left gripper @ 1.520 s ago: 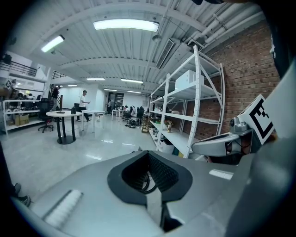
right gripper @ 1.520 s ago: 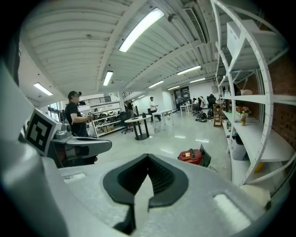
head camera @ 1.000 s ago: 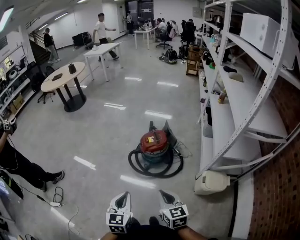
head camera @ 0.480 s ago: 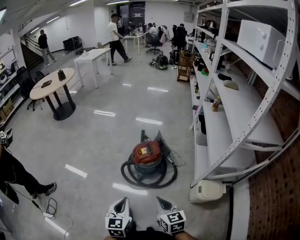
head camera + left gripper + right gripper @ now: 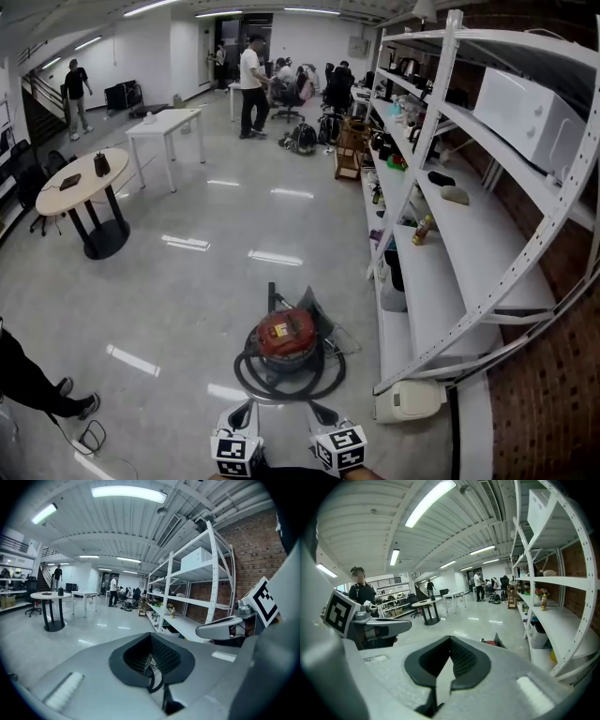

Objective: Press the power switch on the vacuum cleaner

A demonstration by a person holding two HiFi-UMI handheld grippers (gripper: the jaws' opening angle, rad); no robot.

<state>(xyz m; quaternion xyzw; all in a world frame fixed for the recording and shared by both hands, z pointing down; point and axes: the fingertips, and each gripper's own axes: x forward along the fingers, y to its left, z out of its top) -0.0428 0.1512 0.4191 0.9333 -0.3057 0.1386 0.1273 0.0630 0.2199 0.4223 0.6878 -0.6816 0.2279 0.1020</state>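
Observation:
The vacuum cleaner [image 5: 286, 337], a red-topped drum ringed by its coiled black hose [image 5: 281, 382], stands on the grey floor just ahead of me. Its red edge [image 5: 490, 642] peeps over the jaws in the right gripper view. My left gripper [image 5: 244, 412] and right gripper [image 5: 323, 412] hang side by side low in the head view, short of the hose and touching nothing. Both are shut and empty. In the left gripper view, the left gripper [image 5: 151, 663] has the right one's body [image 5: 225, 627] beside it. In the right gripper view, the right gripper [image 5: 449, 660] has the left one's body [image 5: 375, 626] beside it.
A tall white shelving rack [image 5: 441, 262] runs along the right, with a white appliance [image 5: 408, 401] on the floor under it. A person's leg [image 5: 37, 389] and a loose cable [image 5: 89, 436] are at the left. A round table [image 5: 80, 183] and a white table [image 5: 164, 124] stand farther back.
The head view has moved forward, so the vacuum cleaner now lies closer to both grippers. A person in the background has walked toward the far tables. The grippers stay shut.

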